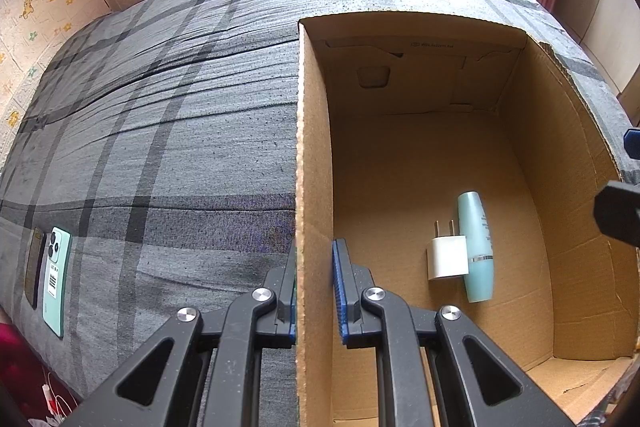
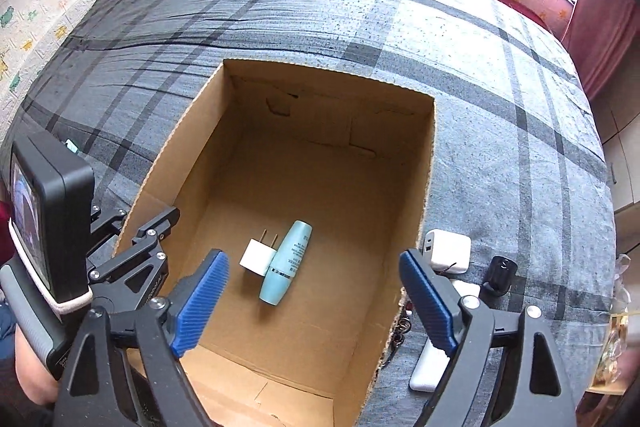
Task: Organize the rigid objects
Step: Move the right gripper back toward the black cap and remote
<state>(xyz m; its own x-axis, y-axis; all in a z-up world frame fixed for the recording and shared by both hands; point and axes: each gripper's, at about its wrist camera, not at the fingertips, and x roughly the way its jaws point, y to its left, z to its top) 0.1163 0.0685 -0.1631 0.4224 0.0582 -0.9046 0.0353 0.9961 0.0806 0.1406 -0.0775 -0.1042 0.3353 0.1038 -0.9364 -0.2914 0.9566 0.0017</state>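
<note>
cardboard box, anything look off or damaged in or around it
The cardboard box has ragged, torn rims. Inside, the teal bottle lies on its side against the white plug adapter. Nothing is spilled.

Left gripper clamped on a box wall, right gripper spread wide above the box.

The left gripper (image 1: pixel 315 291), black with ribbed blue pads, points steeply downward and is pinched tight on the upright wall of the brown cardboard box (image 1: pixel 314 155), one pad outside the wall and one inside. In the right wrist view, part of the person's hand (image 2: pixel 30 371) shows below its grey handle at the left edge. The right gripper (image 2: pixel 316 301), of the same black-and-blue build, also tilts steeply downward over the box interior; its fingers (image 2: pixel 202 301) are splayed far apart with nothing between them, touching nothing.
</note>
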